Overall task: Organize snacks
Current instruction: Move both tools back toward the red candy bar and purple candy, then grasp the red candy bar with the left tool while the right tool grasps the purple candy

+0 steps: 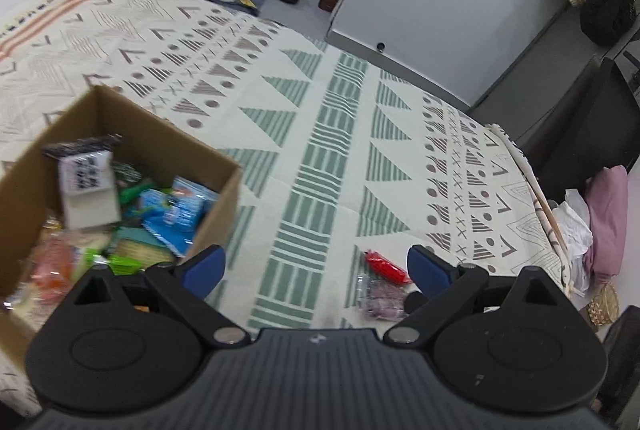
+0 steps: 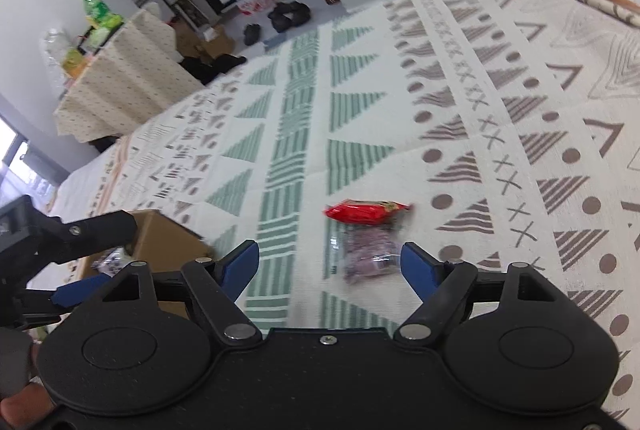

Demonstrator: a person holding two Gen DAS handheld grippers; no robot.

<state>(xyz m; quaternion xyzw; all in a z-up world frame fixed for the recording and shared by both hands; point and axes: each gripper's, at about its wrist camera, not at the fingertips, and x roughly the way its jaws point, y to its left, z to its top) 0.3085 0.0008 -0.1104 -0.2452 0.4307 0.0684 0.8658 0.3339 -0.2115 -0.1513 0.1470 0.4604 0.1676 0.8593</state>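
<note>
Two loose snacks on the patterned bedspread (image 2: 500, 70): a red packet (image 2: 366, 211), shiny and crinkled with twisted ends and some print near one end, and touching its near side a clear packet (image 2: 368, 254) full of purplish pieces, pretty blurry. Both lying flat on the green-striped band of the cloth, well apart from the cardboard box (image 1: 168, 146), open-topped and already stuffed with blue, green, orange and white wrappers. Right gripper (image 2: 330, 264) hanging over the clear packet, blue pads spread wide either side, nothing pinched. Left gripper (image 1: 316, 268) also gaping wide over bare cloth between box and packets, nothing in it. Same two packets visible by its right pad in the left wrist view.
</note>
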